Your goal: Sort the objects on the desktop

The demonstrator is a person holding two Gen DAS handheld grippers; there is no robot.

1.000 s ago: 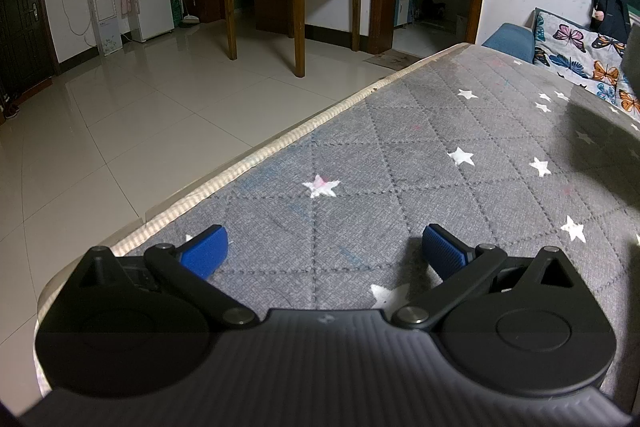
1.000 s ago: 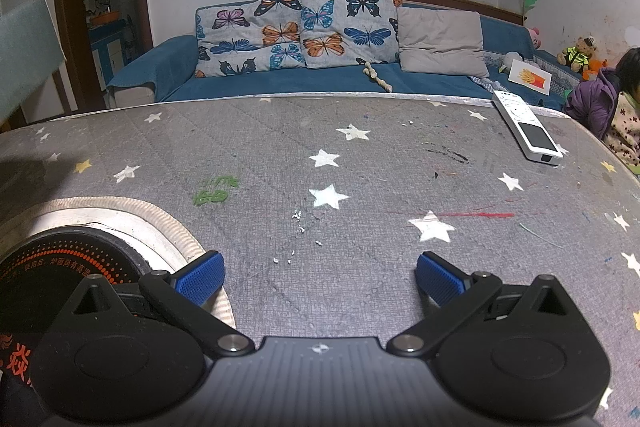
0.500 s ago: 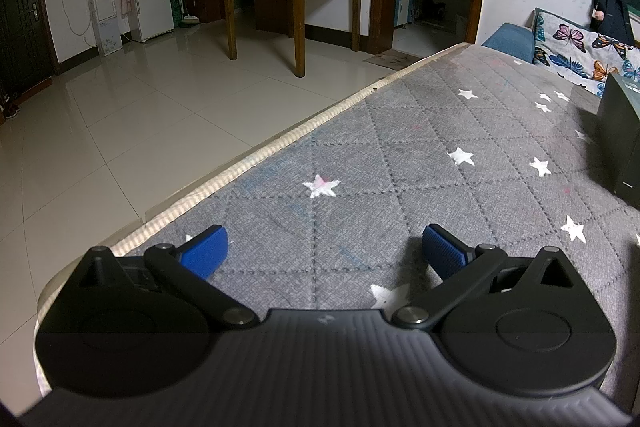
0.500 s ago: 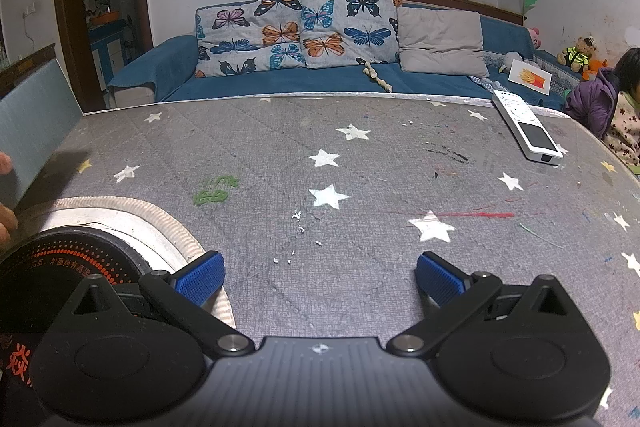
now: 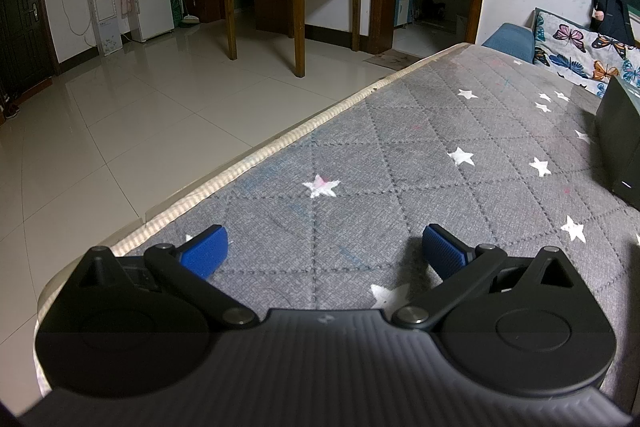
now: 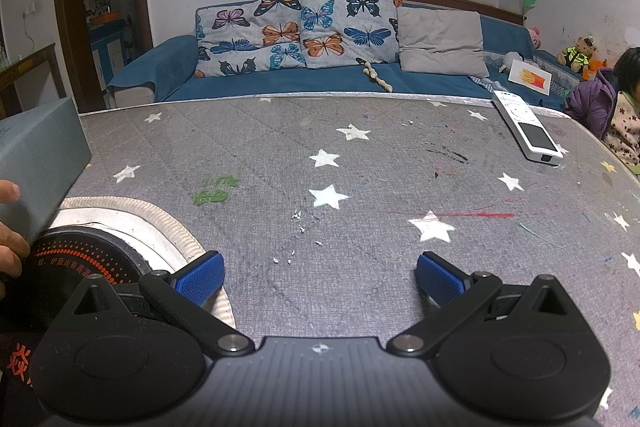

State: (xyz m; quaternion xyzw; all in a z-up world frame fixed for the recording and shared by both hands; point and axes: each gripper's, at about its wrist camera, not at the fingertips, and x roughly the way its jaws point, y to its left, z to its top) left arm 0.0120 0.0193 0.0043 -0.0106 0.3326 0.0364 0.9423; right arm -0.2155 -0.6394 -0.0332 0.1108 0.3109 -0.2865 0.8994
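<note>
left gripper (image 5: pixel 324 245): black ribbed body | two round black hubs | silver pivot screws | blue ridged pads (image 5: pixel 443 250) || right gripper (image 6: pixel 320 275): same black build | small crosshair mark | blue textured pads (image 6: pixel 200 277)

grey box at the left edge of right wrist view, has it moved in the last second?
Yes. The grey box has come down and rightward onto the tablecloth, toward the round cooktop; a hand grips it.
</note>
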